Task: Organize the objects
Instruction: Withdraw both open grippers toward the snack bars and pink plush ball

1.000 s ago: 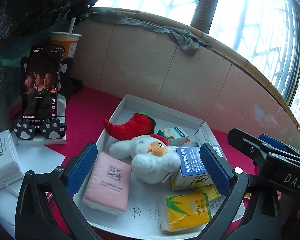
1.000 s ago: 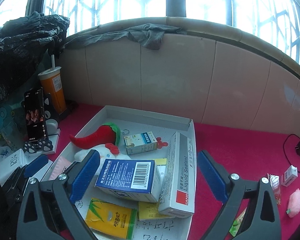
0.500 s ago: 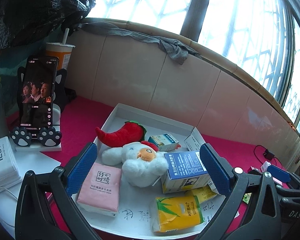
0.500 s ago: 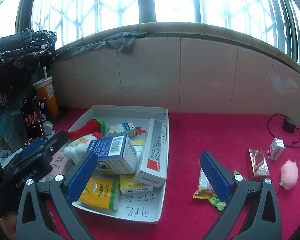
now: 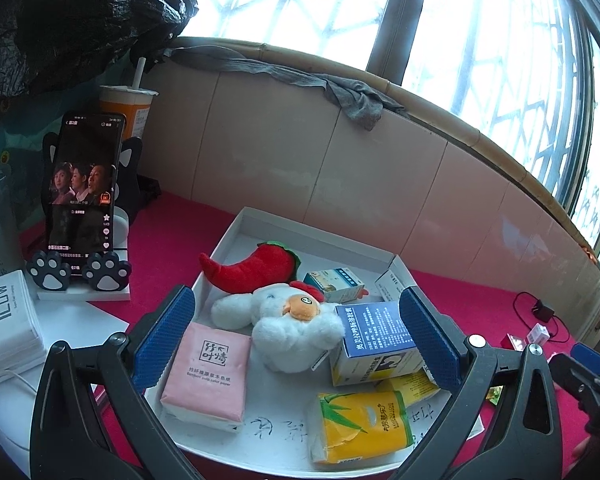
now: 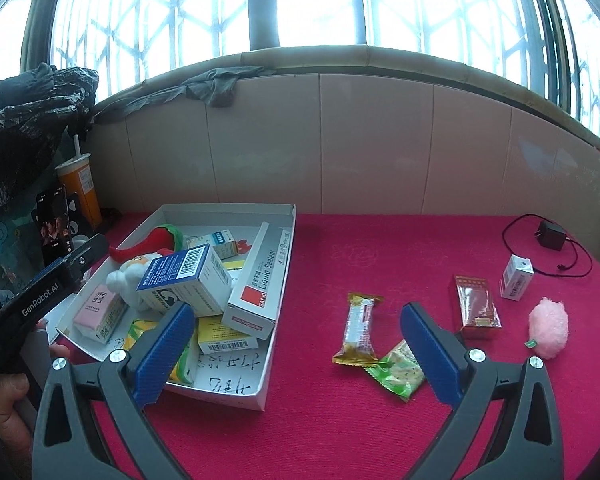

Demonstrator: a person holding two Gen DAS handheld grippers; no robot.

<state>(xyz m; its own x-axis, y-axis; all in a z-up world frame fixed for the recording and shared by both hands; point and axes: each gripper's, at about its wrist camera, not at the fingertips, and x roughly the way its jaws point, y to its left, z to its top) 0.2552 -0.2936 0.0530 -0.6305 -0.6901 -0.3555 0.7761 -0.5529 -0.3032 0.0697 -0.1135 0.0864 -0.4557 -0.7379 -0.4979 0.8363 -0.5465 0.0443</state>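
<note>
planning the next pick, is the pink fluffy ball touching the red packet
Apart. The right wrist view shows bare red cloth between the pink fluffy ball and the red packet.

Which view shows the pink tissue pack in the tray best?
The left wrist view: the pink tissue pack lies close, its printed top face fully visible. In the right wrist view it appears small and far off at the tray's left edge.

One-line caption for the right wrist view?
Open right gripper hovers over red cloth between filled white tray and scattered snack packets.

Yellow box (image 6: 224, 334) mostly hidden under blue carton (image 6: 184, 280).
</note>
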